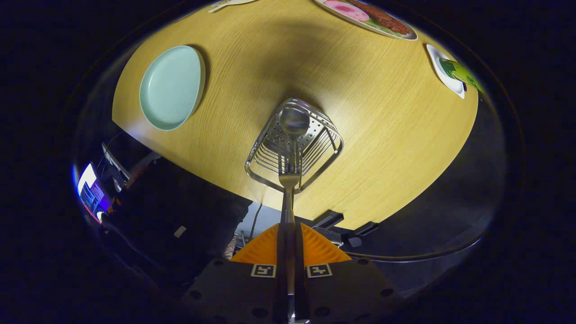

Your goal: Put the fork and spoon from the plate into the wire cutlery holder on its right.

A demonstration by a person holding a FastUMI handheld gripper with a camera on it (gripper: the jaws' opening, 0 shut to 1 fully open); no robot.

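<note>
My gripper [288, 236] is shut on the handle of a metal fork [288, 180], which points straight ahead with its tines over the open top of the wire cutlery holder [274, 153]. A spoon [294, 121] stands inside the holder, bowl up. The holder sits on the wooden table [360, 126] just beyond my fingers. The pale green plate [171, 87] lies bare to the holder's left.
At the table's far side lie a plate with pictured food [369, 15] and a white dish with a green item [452, 72]. A person in dark clothing [175, 225] sits by the near table edge, left of my fingers. A lit screen [90, 191] glows further left.
</note>
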